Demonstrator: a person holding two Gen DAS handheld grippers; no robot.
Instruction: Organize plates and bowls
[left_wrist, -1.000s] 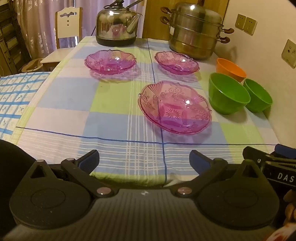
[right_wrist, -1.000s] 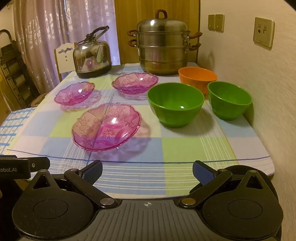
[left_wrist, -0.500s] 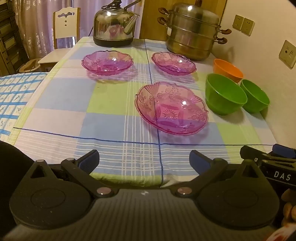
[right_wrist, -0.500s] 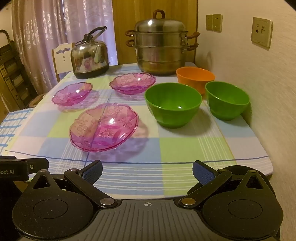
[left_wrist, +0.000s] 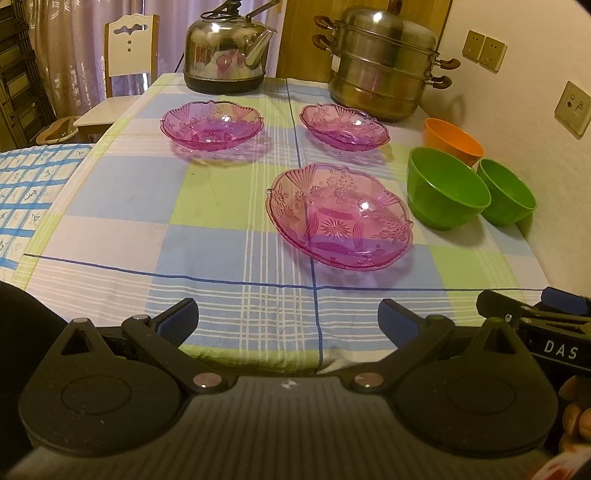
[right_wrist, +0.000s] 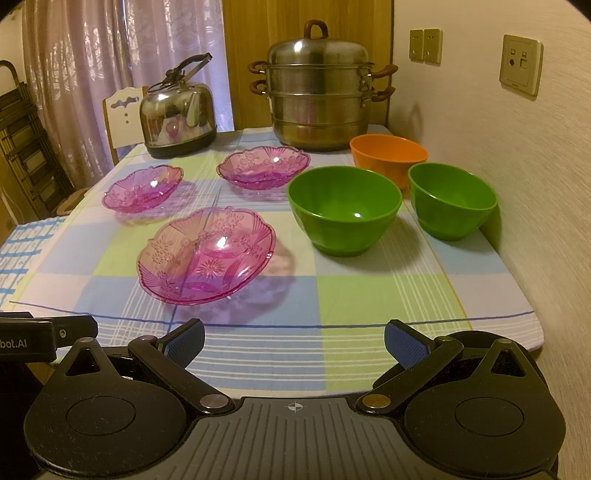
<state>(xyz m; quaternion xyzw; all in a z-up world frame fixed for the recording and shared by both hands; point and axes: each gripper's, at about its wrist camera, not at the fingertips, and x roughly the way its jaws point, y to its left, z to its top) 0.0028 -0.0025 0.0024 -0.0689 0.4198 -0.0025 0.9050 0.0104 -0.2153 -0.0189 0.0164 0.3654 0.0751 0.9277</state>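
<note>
Handling, plates: the large translucent pink plastic plate with a scalloped, embossed rim (left_wrist: 340, 218) looks light, stiff and slick; I judge a pinch on the raised rim edge nearest the tongs is the surest hold, since the shallow curved wall offers little else.
Handling, bowls: the big green plastic bowl (right_wrist: 344, 209) seems light and rigid, not fragile; its upright wall invites one finger inside and one outside at the rim, though the smooth surface could slip.
Count, plates: three pink ones, namely the large plate, a smaller pink scalloped plate at the far left (left_wrist: 212, 125) and another smaller pink scalloped plate at the far centre (left_wrist: 344, 127).
Count, bowls: three, namely the big green one, a smaller green plastic bowl (right_wrist: 452, 201) and an orange plastic bowl (right_wrist: 388, 157).
Where they lie: all on the checked pastel tablecloth (left_wrist: 207, 236), well apart from both tongs; plates left and centre, bowls clustered near the wall.
Left gripper (left_wrist: 288, 321): spread wide, holding nothing, at the near table edge.
Right gripper (right_wrist: 293, 343): spread wide, holding nothing, likewise at the near edge.
Other things: a steel kettle (right_wrist: 177, 116) and a tiered steel steamer pot (right_wrist: 319, 92) stand at the far end.
Progress: nothing looks stacked yet.
</note>
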